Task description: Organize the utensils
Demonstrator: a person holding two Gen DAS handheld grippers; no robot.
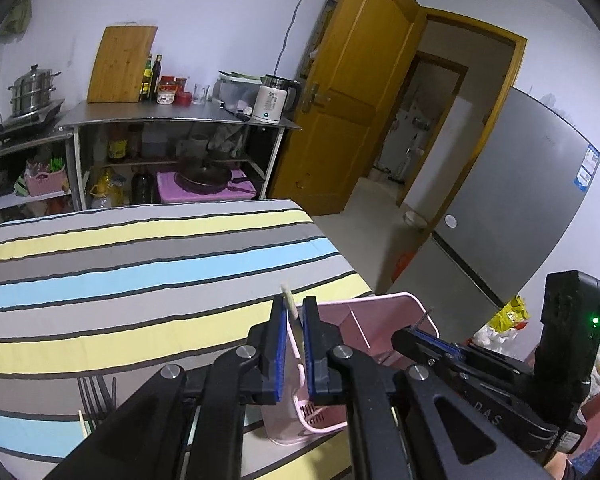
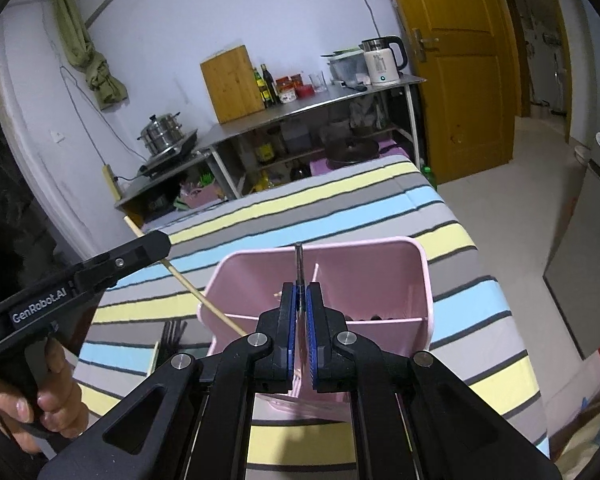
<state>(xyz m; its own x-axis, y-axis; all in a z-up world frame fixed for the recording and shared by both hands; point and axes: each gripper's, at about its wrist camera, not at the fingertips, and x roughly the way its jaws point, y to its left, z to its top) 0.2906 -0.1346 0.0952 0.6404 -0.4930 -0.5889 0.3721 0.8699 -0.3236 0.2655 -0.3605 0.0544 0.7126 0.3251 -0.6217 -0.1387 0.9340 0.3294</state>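
A: State of the fingers?

B: My left fingers clench a wooden chopstick; in the right wrist view its lower end sits at the near left rim of the pink utensil caddy. My right fingers grip a dark metal utensil handle, which one I cannot tell, above the caddy's middle divider.

A: Risks?

B: The chopstick is tilted, so it may catch the rim or divider and skid out onto the striped counter. The handle could land on the divider or in the wrong compartment.

A: What's around?

B: Dark forks and another chopstick lie near left of the caddy. My two tools crowd each other.
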